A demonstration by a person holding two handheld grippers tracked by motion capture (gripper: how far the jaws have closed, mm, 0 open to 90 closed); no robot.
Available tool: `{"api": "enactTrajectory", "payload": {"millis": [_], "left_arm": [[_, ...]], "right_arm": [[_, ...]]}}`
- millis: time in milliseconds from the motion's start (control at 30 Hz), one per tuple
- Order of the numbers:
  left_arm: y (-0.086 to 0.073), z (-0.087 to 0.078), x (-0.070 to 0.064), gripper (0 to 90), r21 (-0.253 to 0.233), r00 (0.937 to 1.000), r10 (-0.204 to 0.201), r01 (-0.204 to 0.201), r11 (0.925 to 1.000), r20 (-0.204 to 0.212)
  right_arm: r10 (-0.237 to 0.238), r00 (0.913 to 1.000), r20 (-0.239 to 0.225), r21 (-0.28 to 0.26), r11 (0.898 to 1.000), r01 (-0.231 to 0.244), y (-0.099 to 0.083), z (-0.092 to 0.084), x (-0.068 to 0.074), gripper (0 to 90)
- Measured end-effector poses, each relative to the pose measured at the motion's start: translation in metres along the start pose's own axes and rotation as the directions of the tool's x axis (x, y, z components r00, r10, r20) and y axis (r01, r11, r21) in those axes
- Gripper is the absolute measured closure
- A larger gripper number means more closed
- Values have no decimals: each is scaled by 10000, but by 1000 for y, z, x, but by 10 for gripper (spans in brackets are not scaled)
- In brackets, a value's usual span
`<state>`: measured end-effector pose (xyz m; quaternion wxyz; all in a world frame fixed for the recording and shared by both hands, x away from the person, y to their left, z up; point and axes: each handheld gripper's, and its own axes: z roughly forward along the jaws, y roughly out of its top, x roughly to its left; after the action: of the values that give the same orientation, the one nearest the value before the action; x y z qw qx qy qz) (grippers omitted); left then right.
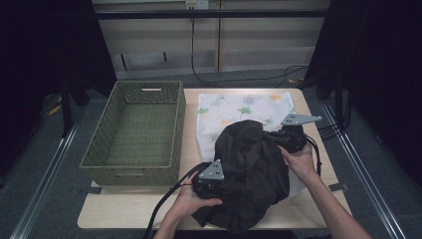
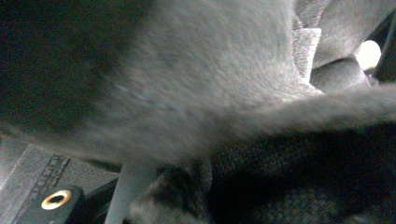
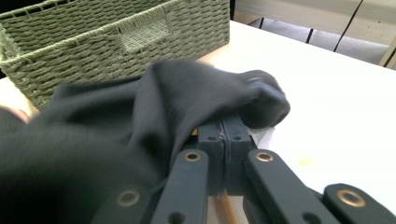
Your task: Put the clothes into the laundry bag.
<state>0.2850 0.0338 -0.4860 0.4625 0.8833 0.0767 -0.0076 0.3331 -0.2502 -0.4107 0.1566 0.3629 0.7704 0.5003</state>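
Dark garment bunched between both hand-held grippers. Right hand-held gripper clamped on far edge. Left hand-held gripper at near-left edge, buried; grip not discernible. Basket lies left.

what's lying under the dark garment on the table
A white leaf-print cloth lies under the dark garment, its far part showing beyond it. How far it reaches beneath, and anything else there, is covered.

The garment is dark, near black, plain with no print, and lies over a white cloth patterned with green and orange leaves. The basket is woven olive green, the table pale wood. Both grippers are black with grey plates
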Motion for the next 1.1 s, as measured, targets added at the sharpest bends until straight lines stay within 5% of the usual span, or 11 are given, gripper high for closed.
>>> {"api": "enactTrajectory", "payload": {"millis": [200,267,333,500,567,667,767,833,933,1000,1100], "left_arm": [[5,2,-3,534,415,9994,-93,106,9991,-329],[5,0,-2,463,164,9996,-159,162,9997,-223],[6,-6,1,351,-248,9976,-647,653,9976,235],[11,-24,-1,179,-858,9960,-889,889,9923,30],[14,-36,-4,168,-1449,9960,-888,888,9855,62],[21,-60,-6,161,-2592,9939,-1101,1062,9600,-4],[33,-77,-2,155,-2794,9927,-1060,862,9563,-568],[43,-85,7,152,-3187,9916,-1164,925,9433,-566],[56,-85,26,129,-3355,9853,-1490,1131,9352,-831],[62,-76,41,115,-3022,9716,-1863,1355,9436,-1460],[61,-53,70,118,-2310,9603,-2478,2140,9491,-1284]], "right_arm": [[-50,10000,-9,-3,10000,50,0,0,2,887],[35,10000,14,-15,10000,-35,0,0,0,887],[70,9999,90,-12,10000,-70,-2,-1,-3,887],[378,9990,252,76,9992,-380,-8,0,-11,887],[399,9988,281,140,9991,-403,-10,1,-13,887],[428,9986,302,134,9990,-432,-10,1,-13,887],[404,9988,284,139,9991,-408,-9,1,-12,887],[412,9987,289,144,9990,-417,-9,1,-13,887],[382,9989,280,133,9992,-386,-9,1,-13,887],[391,9989,266,127,9991,-394,-9,1,-12,887],[400,9989,262,114,9991,-403,-9,1,-12,887]]}}
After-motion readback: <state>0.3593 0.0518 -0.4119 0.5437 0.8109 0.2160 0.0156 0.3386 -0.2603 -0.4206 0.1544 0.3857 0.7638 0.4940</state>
